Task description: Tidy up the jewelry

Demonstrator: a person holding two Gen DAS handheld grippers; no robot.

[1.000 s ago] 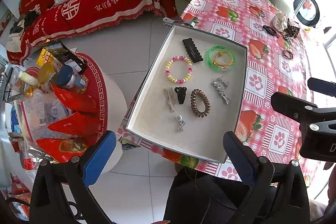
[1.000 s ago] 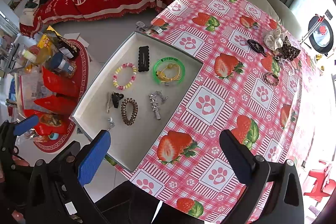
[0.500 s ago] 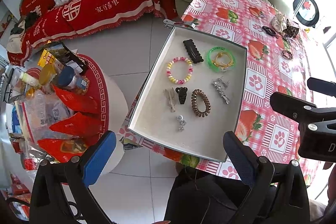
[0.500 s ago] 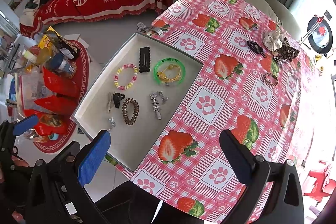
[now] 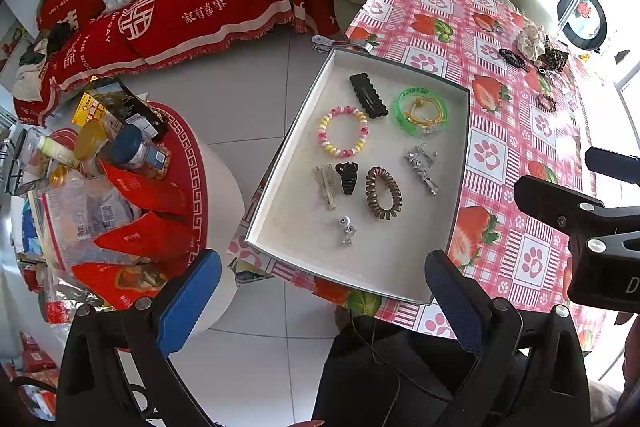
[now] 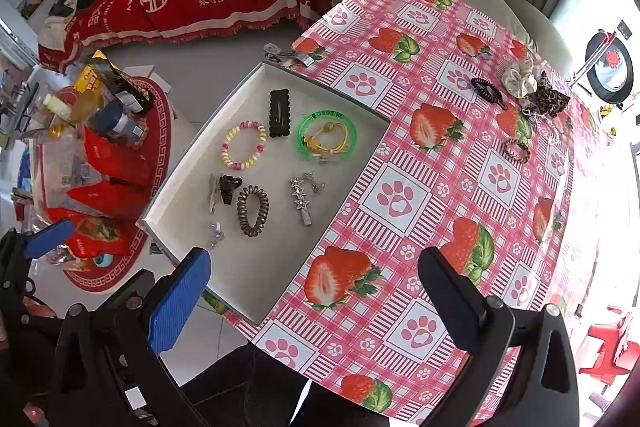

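Left wrist: left hand-held gripper [image 5: 322, 301] spread wide, empty, above tray [image 5: 460, 163] at the counter [image 5: 500, 147] edge. Black hair clip [image 5: 368, 95] long axis runs up-left to down-right. Red sofa cover [image 5: 192, 3] reads "HAPPY WEDDING".

Right wrist: right hand-held gripper [image 6: 314, 301] wide apart, empty. Star clip [image 6: 301, 201] lies in tray, slanting toward bottom-right; scrunchies [image 6: 534, 89] lie far across the counter.

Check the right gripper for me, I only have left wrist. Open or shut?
Observer: Open. The right gripper holds nothing.
Operator: Over the tray?
Observer: No. Its fingertips frame the cloth, just beside the tray.
Operator: Anything on the floor past it?
Observer: A red stool, off to the right.
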